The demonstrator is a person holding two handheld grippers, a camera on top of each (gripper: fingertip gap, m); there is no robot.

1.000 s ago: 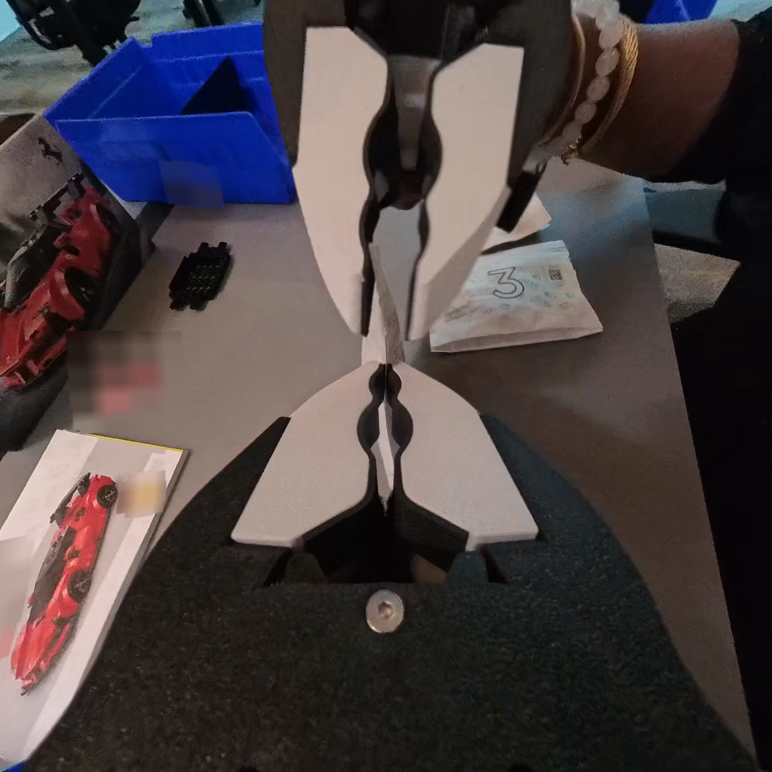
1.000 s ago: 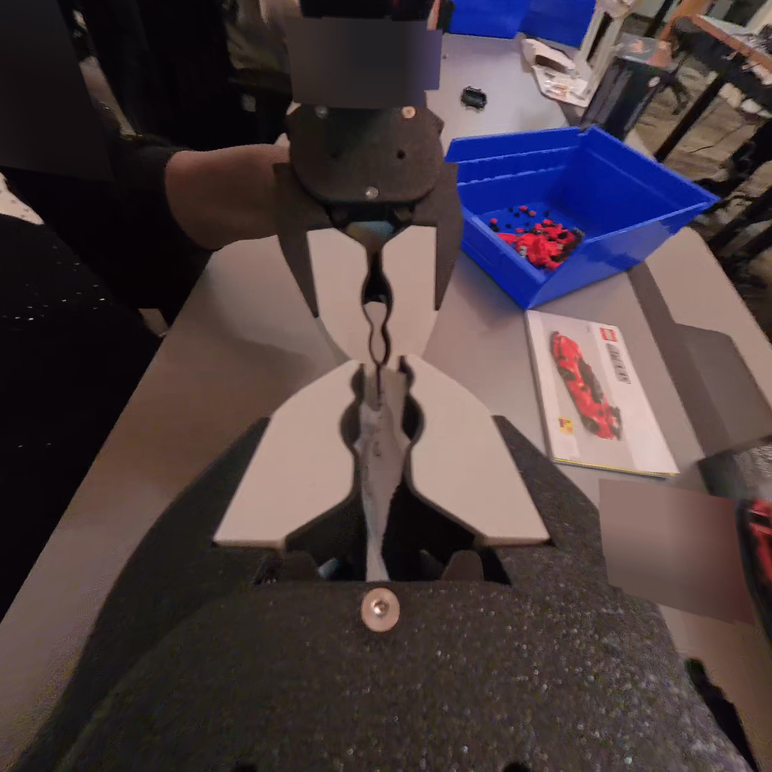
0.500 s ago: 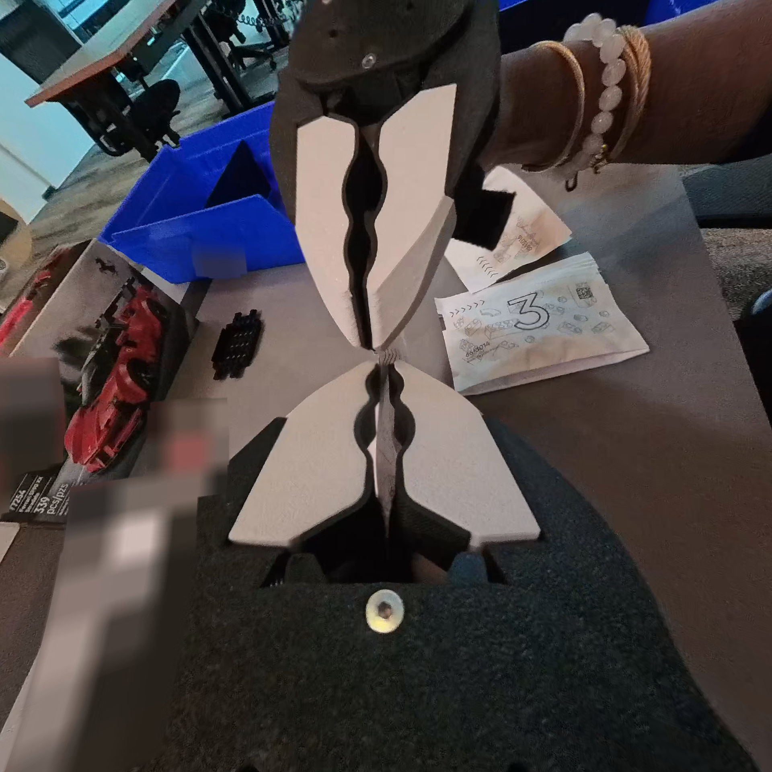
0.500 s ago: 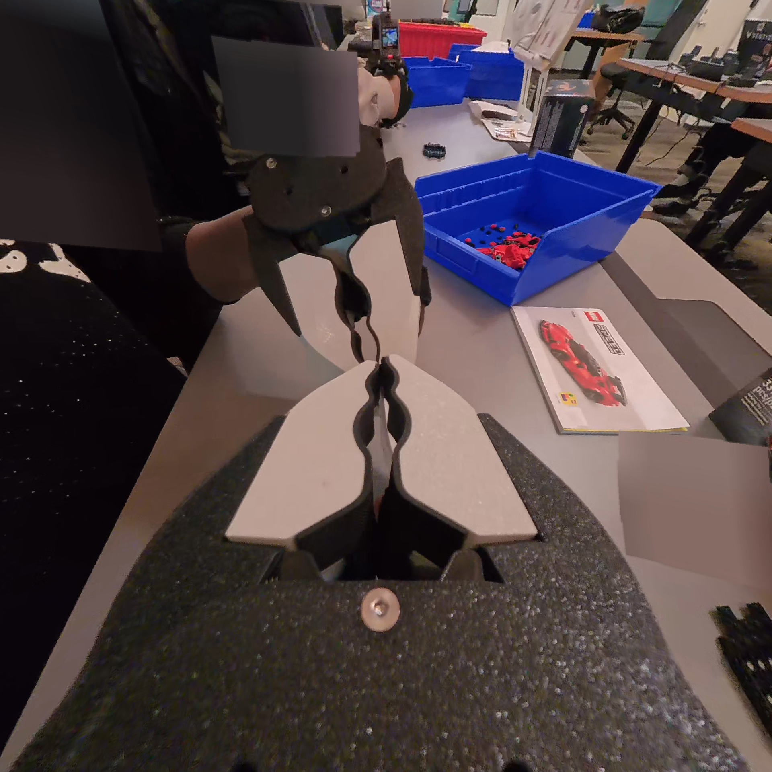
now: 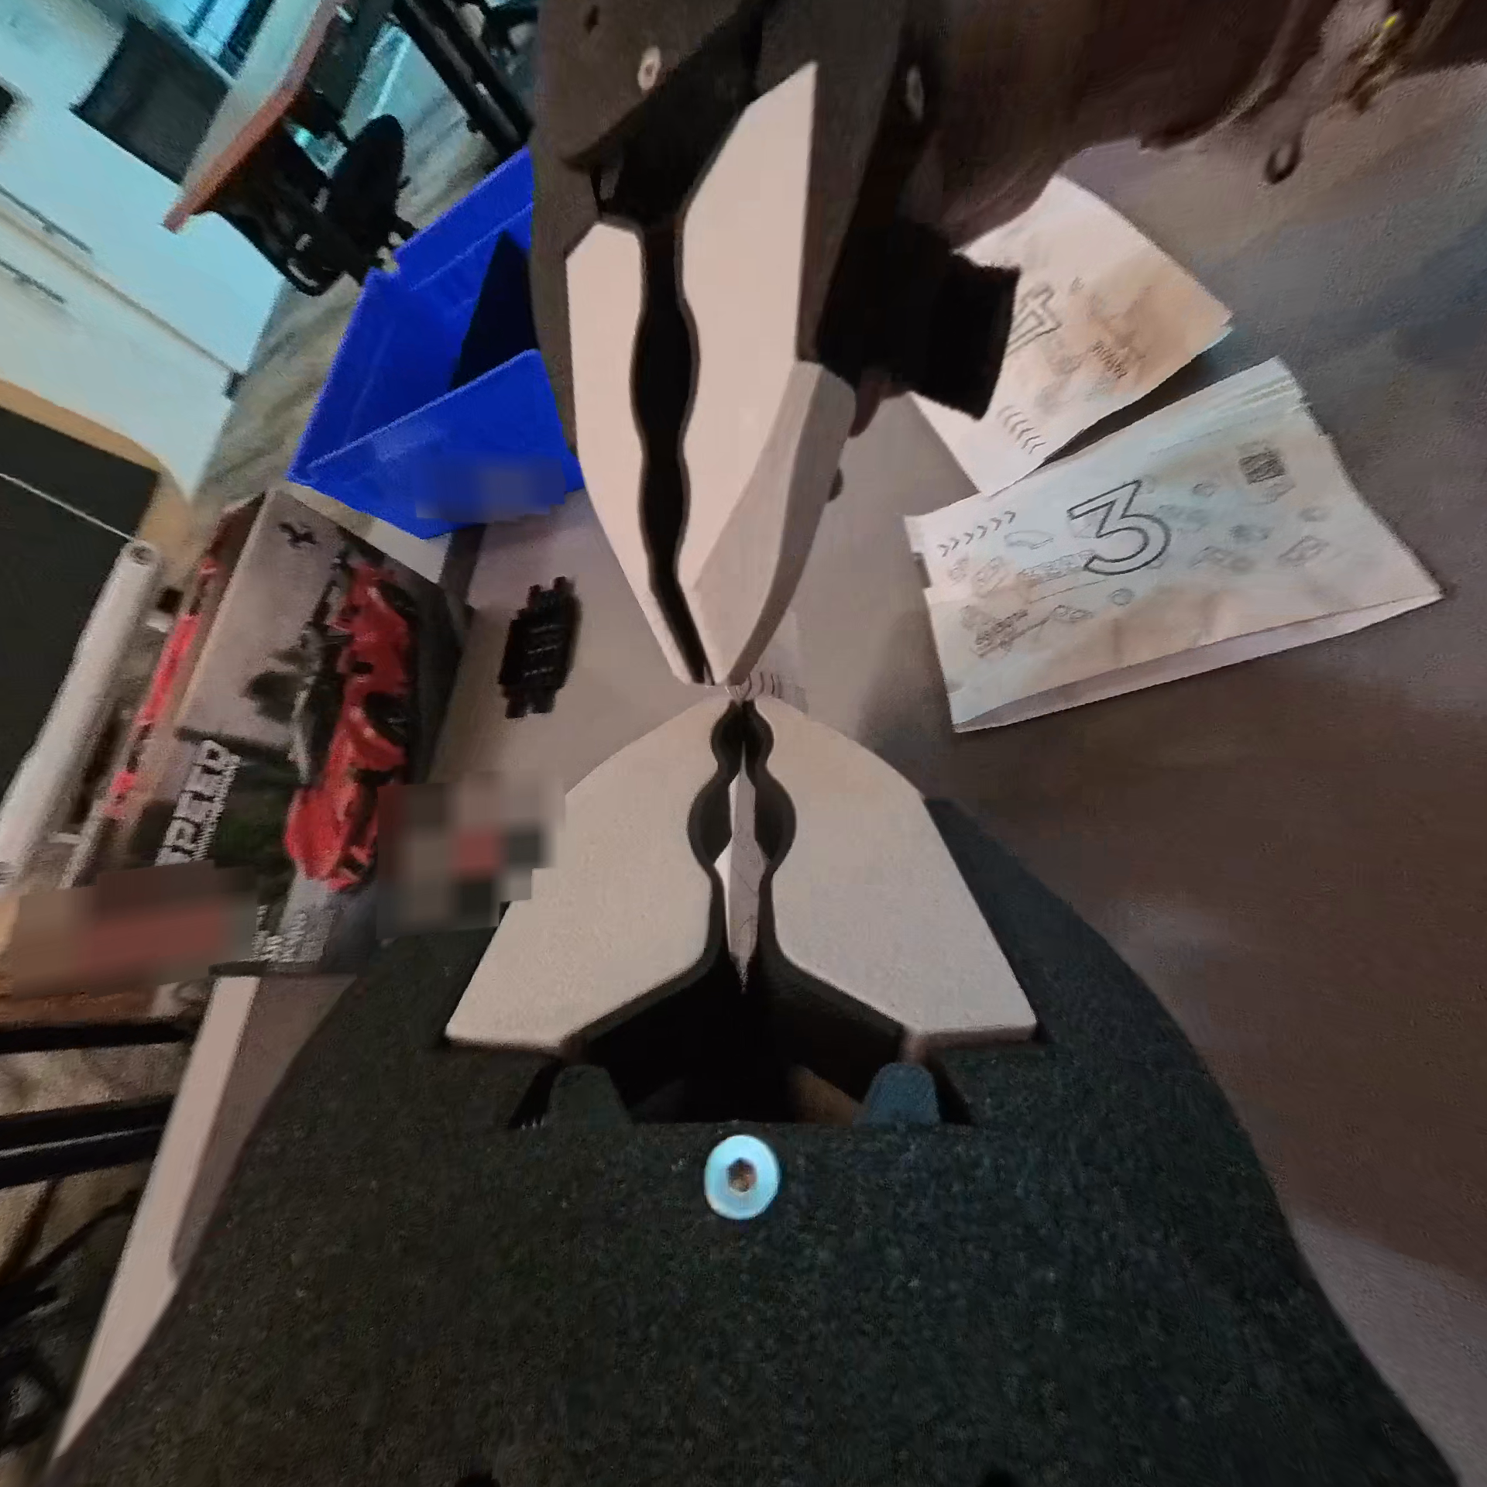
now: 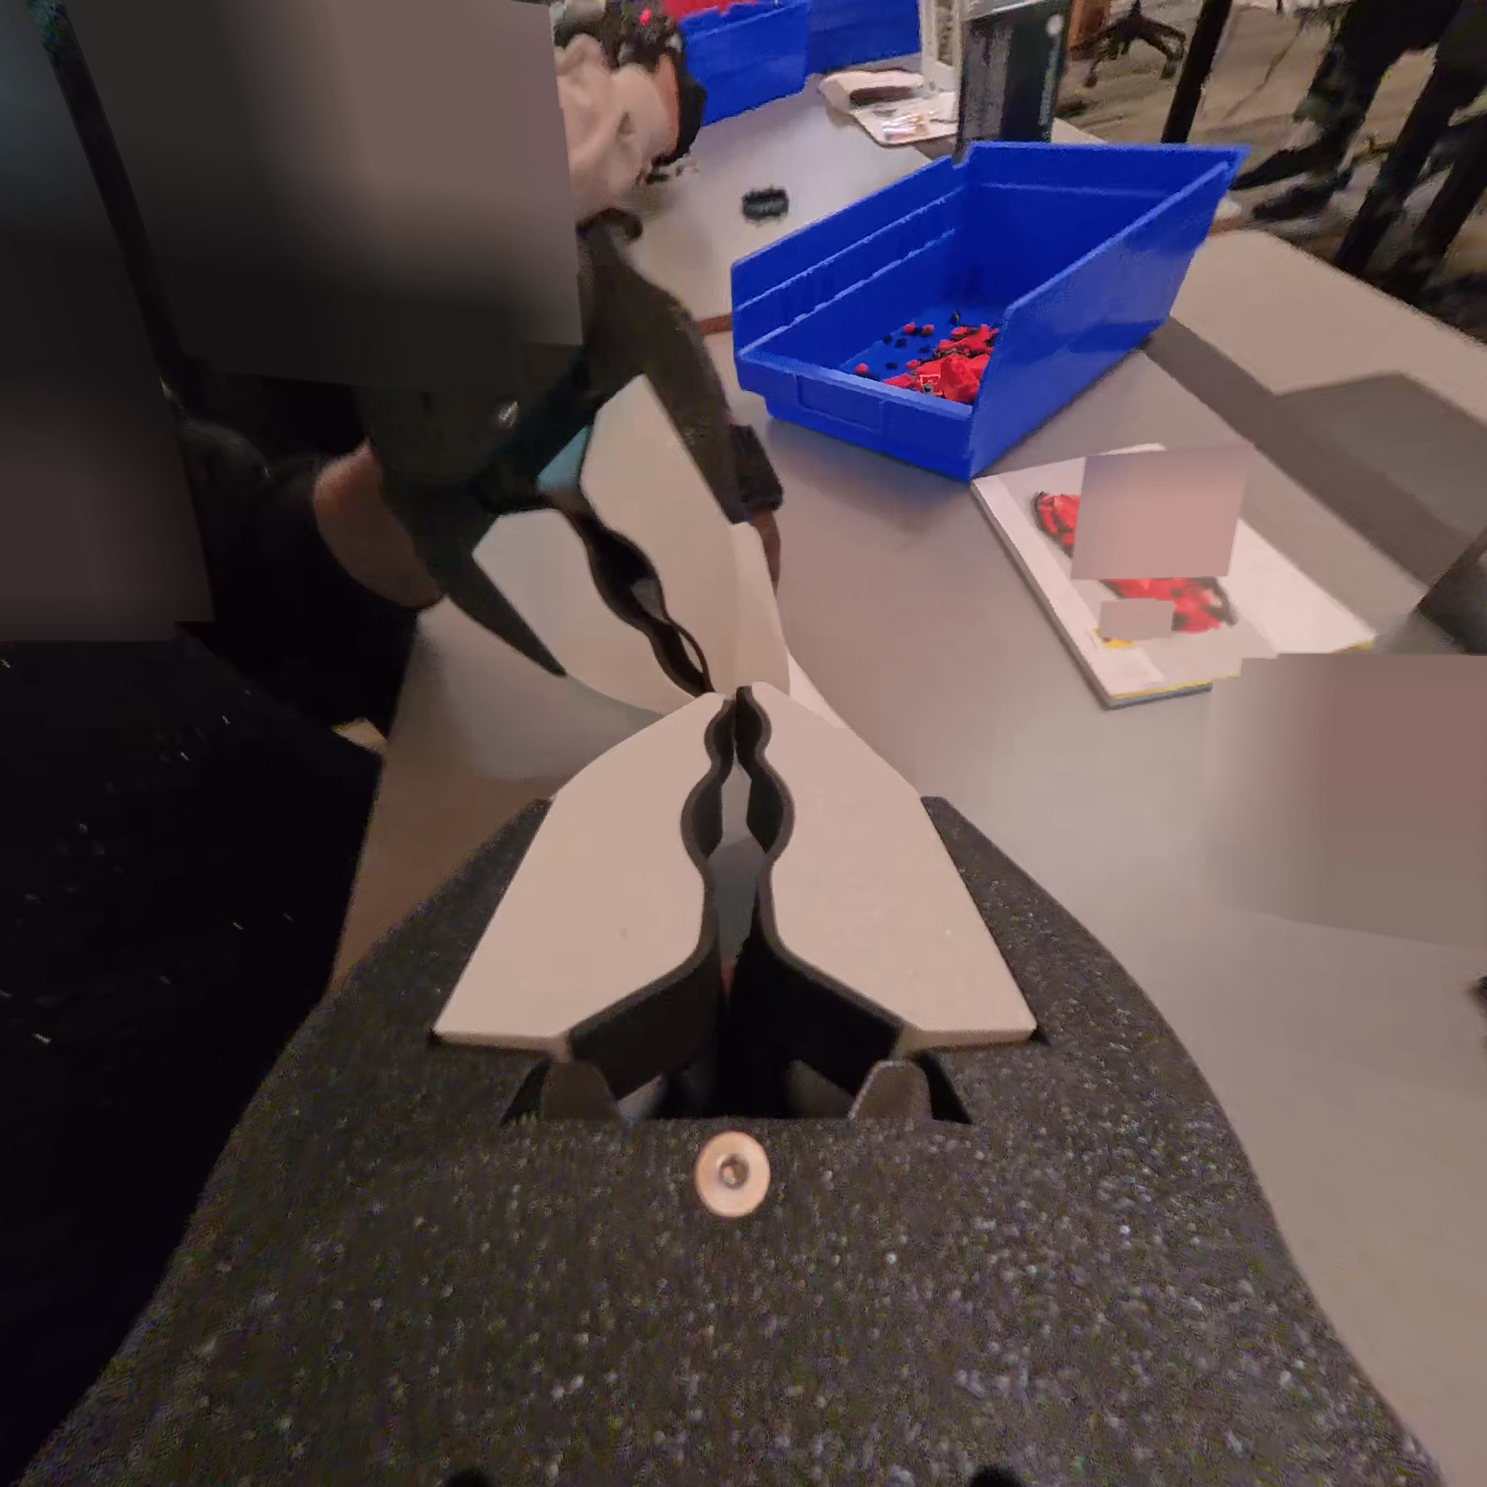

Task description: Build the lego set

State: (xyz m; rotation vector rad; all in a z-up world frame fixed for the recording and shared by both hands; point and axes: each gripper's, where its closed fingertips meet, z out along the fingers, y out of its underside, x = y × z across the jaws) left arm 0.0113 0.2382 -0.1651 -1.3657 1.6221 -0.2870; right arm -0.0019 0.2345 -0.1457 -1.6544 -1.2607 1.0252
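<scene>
In the left wrist view my left gripper (image 5: 740, 712) is shut on a thin white paper bag (image 5: 739, 853) that runs edge-on between its pads. A crinkled bit of the bag (image 5: 768, 690) sticks out at the tips. My right gripper (image 5: 708, 672) comes down from above, also shut, and pinches the same bag tip to tip with the left. In the right wrist view my right gripper (image 6: 736, 702) is shut and the left gripper (image 6: 698, 684) meets it from the upper left. White paper (image 6: 809, 712) shows just beside the tips. Both are held above the grey table (image 6: 925, 644).
A blue bin (image 6: 1006, 322) holds red and black small pieces (image 6: 941, 370); it also shows in the left wrist view (image 5: 451, 418). A booklet (image 6: 1167, 644), a box with a red car picture (image 5: 306, 724), a black part (image 5: 539, 644) and two flat paper bags (image 5: 1167, 563) (image 5: 1102, 322) lie on the table.
Both grippers stayed shut on the paper bag while they tilted and rose. The strip of paper between the two sets of tips has shrunk until the tips almost touch.
</scene>
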